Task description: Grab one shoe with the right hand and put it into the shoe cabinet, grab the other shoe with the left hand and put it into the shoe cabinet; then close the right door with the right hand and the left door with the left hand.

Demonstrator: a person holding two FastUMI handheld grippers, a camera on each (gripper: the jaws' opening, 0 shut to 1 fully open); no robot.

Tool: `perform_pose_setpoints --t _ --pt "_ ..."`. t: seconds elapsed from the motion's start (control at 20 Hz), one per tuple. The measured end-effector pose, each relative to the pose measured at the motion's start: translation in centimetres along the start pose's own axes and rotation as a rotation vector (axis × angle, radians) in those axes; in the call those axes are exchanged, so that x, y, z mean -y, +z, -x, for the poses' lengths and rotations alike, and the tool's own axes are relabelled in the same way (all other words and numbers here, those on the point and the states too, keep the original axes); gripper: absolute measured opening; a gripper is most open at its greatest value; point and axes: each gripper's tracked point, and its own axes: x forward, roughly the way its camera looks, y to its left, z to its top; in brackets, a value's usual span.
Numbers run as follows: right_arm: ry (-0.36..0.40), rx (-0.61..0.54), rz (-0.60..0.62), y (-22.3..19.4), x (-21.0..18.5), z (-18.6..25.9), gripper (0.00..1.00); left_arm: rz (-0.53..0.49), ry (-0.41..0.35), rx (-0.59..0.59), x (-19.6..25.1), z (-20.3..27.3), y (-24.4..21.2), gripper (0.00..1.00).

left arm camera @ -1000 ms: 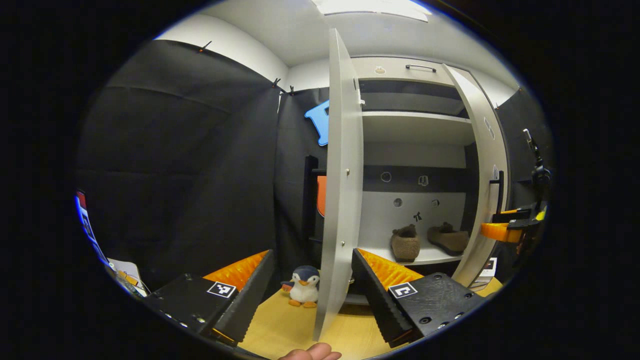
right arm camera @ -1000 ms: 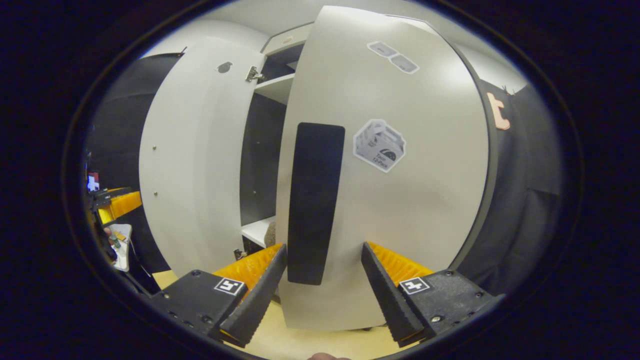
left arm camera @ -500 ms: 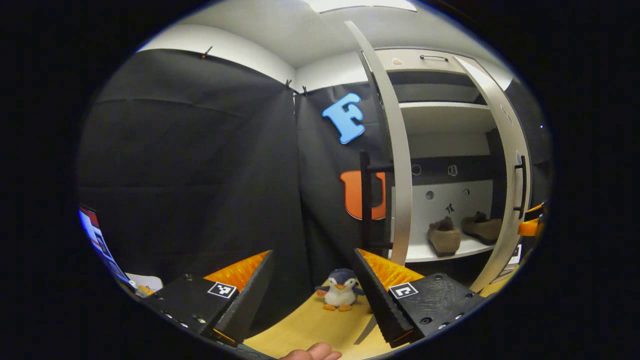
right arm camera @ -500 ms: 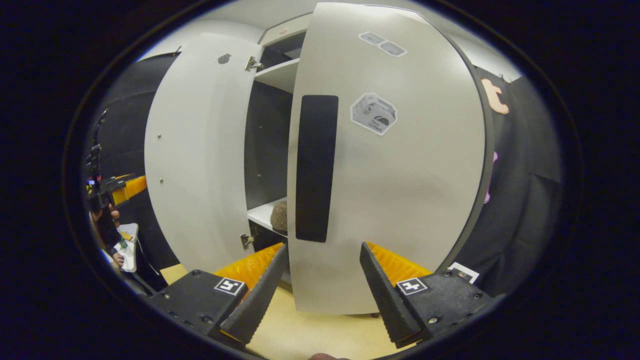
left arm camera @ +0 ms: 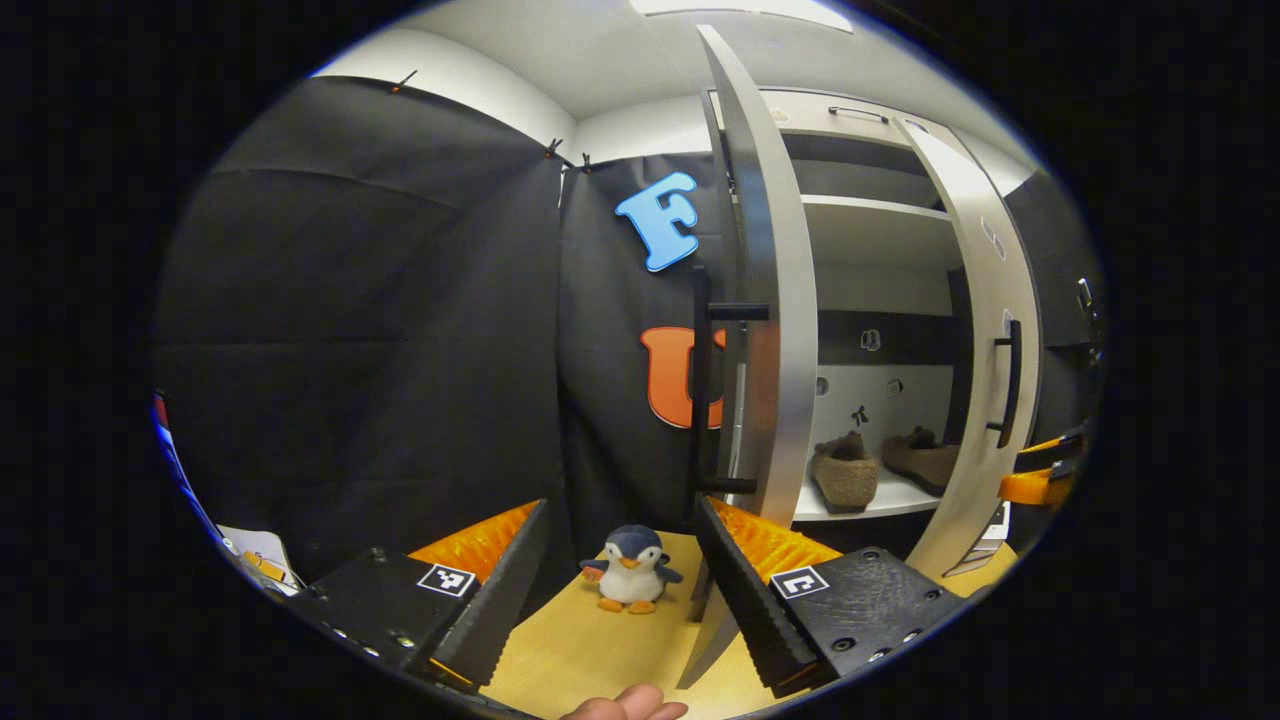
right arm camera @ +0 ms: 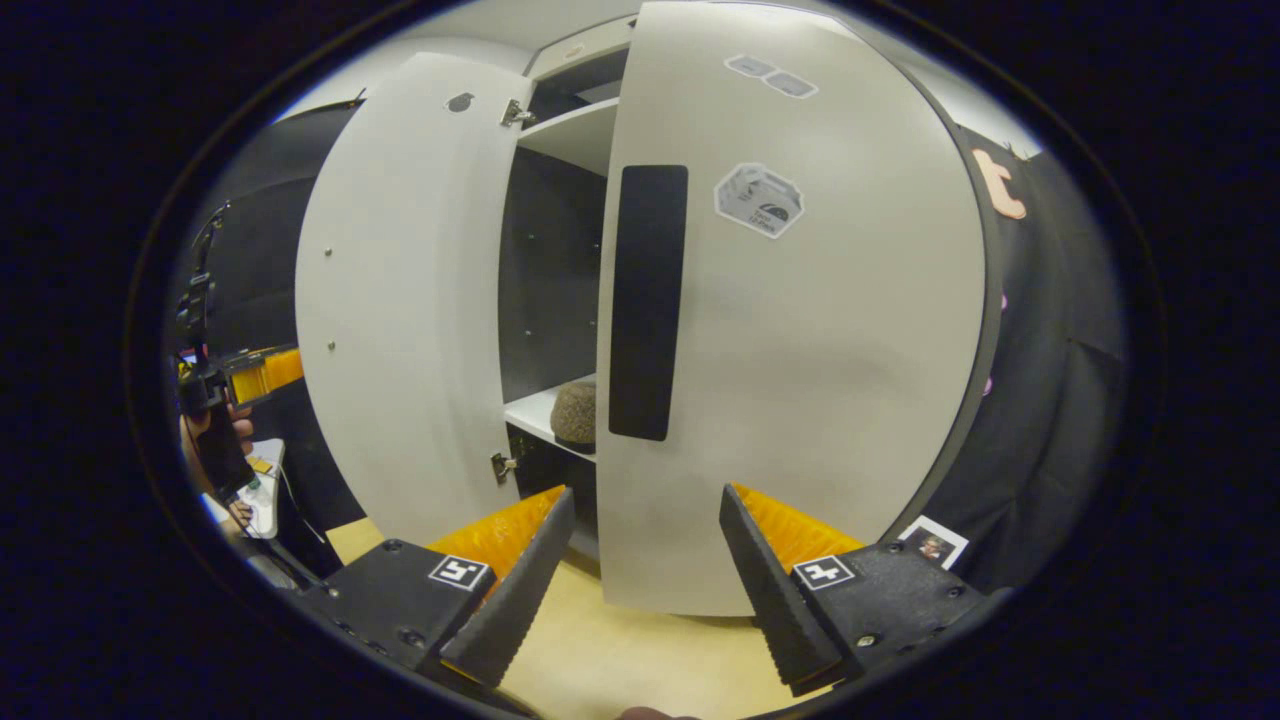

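Two shoes side by side on the low shelf of the shoe cabinet, both doors ajar, left door edge-on just past the left gripper, wide open and empty, toy penguin between its fingers' line, right gripper wide open, empty, facing the right door near its handle

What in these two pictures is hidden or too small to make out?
- Second shoe: right gripper view, mostly hidden behind the right door.
- Sticker on that door: too small to read.
- Photo card: cut by the edge.
- Cabinet floor below the shelf: left gripper view, dark.
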Motion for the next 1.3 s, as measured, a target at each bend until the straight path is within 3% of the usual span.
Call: perform_pose_setpoints --t 0.35,0.55,0.9,1.05,1.3 --pt "-0.007 -0.001 -0.004 0.0 0.4 -0.1 0.96 0.002 -0.069 0.002 3.5 0.2 -0.1 0.92" --pt "-0.029 -0.004 -0.003 -0.4 1.4 0.5 0.96 -0.009 -0.148 0.005 6.3 -0.2 -0.4 0.92" --pt "-0.093 -0.002 -0.003 -0.8 3.1 2.5 0.96 -0.082 -0.3 -0.044 13.4 -2.1 -1.8 0.92" --pt "-0.127 -0.006 0.02 -1.5 3.8 3.7 0.96 -0.117 -0.401 -0.081 17.5 -2.2 -3.0 0.92" --pt "-0.176 -0.022 0.03 -2.8 4.7 5.5 0.96 -0.252 -0.547 -0.044 23.5 -1.0 -3.6 0.95"
